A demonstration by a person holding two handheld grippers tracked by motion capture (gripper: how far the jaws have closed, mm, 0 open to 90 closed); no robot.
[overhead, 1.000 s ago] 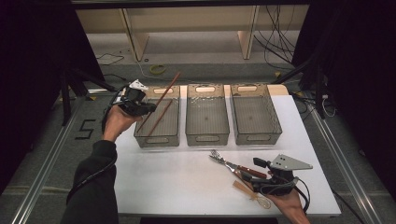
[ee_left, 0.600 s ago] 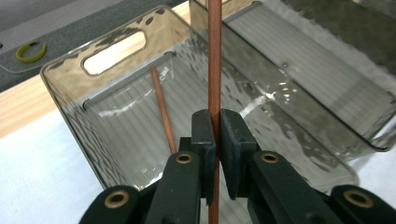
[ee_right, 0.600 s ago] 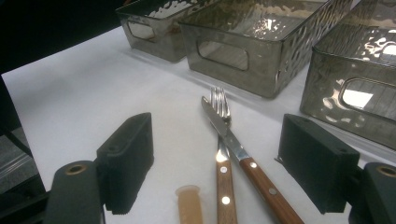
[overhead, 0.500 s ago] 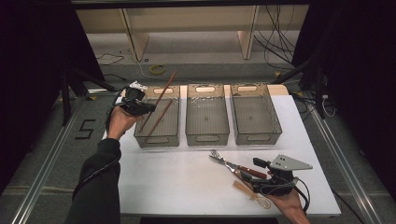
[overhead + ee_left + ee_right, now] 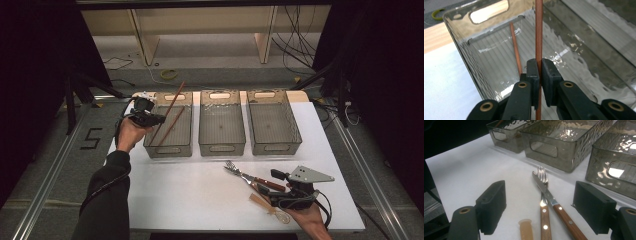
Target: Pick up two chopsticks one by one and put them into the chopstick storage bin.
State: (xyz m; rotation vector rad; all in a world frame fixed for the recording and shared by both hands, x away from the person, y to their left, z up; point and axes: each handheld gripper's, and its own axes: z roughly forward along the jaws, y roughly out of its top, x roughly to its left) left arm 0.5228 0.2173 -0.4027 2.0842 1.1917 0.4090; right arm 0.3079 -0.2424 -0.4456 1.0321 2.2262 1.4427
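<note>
- Chopstick [image 5: 539, 30] is the item in play: a reddish-brown stick pinched between the black jaws of the left gripper [image 5: 539, 72], which are closed tight on it with the pads pressing either side.
- From the high view, that chopstick [image 5: 172, 107] slants up out of the leftmost bin [image 5: 170, 149], its top end sticking out past the far rim, while the left gripper [image 5: 150, 119] sits at the bin's left wall.
- A second chopstick [image 5: 516, 48] already lies inside the same bin, resting along the ribbed floor just beside the held one (the two run almost parallel).
- Over on the right, the right gripper [image 5: 539, 207] has its jaws spread wide, nothing between the pads, hovering low over the white table [image 5: 185, 195].
- Right ahead of those open jaws: a fork [image 5: 542, 195] and a knife [image 5: 554, 202], both with wooden riveted handles, crossing each other on the table.
- Just beside the fork's handle lies a pale, translucent spoon handle [image 5: 525, 228], its bowl out of this view.
- The middle bin [image 5: 222, 125] and right bin [image 5: 272, 122] stand in a row beside the first, close together.
</note>
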